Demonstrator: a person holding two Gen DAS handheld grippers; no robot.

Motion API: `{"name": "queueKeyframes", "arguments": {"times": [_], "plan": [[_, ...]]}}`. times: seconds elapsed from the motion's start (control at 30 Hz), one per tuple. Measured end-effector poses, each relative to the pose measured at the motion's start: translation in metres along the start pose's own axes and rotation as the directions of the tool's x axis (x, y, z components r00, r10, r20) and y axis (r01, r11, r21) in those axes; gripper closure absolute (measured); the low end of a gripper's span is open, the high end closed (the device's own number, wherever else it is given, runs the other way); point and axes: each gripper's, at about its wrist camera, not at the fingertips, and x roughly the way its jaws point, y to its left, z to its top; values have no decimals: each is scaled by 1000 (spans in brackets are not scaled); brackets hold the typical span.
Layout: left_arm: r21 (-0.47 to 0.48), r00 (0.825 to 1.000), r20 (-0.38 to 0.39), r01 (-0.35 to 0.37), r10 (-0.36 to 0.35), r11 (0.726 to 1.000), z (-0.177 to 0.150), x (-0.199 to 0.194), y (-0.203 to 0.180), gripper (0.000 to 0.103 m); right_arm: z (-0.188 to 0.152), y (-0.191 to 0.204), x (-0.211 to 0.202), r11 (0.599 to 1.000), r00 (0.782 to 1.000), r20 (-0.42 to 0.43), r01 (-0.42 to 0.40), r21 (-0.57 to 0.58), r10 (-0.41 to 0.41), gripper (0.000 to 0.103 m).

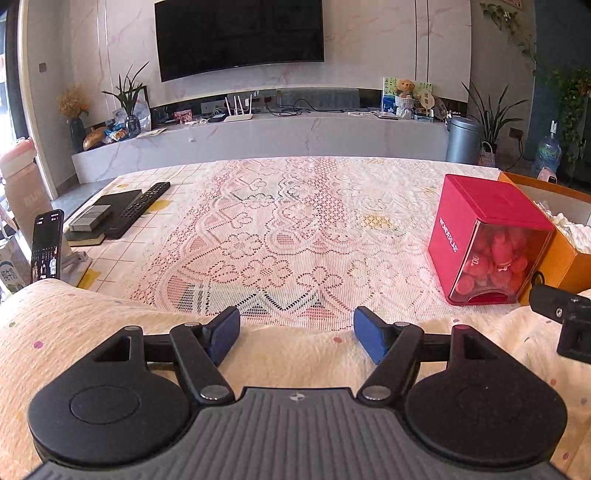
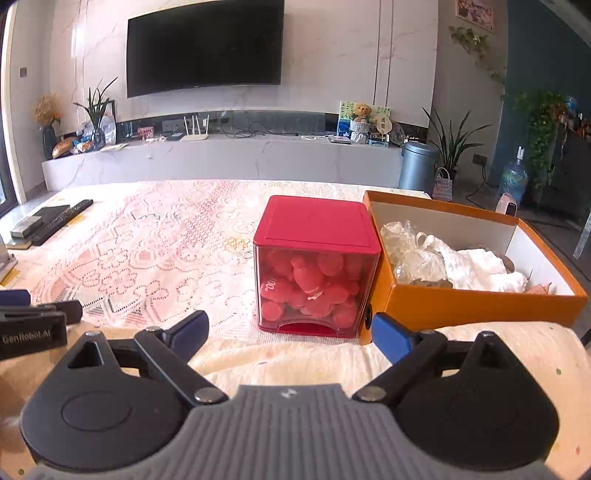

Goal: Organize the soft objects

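Nearest, the cream dotted blanket (image 1: 92,332) is seen under both grippers. Left gripper (image 1: 296,334) and right gripper (image 2: 290,334): jaws spread wide, nothing held between them. Only the right view shows the orange box (image 2: 461,306) interior, with white cloth (image 2: 476,271), right of the red box (image 2: 314,266).

Marbled wall (image 1: 369,44) bearing a dark television (image 1: 238,35); long pale media console (image 1: 258,136) beneath, flanked by potted plants (image 2: 452,142), daylit.
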Motion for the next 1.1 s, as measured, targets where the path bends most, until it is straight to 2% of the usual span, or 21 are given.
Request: {"name": "queueKeyframes", "arguments": {"times": [0.13, 1.1], "plan": [[4, 1000, 1, 0, 0, 1000, 0, 1, -1, 19, -2, -3, 1, 1000, 1000, -3, -4, 25, 4, 10], [7, 1000, 3, 0, 0, 1000, 0, 1, -1, 18, -4, -3, 4, 1000, 1000, -12, -4, 17, 4, 10]]}}
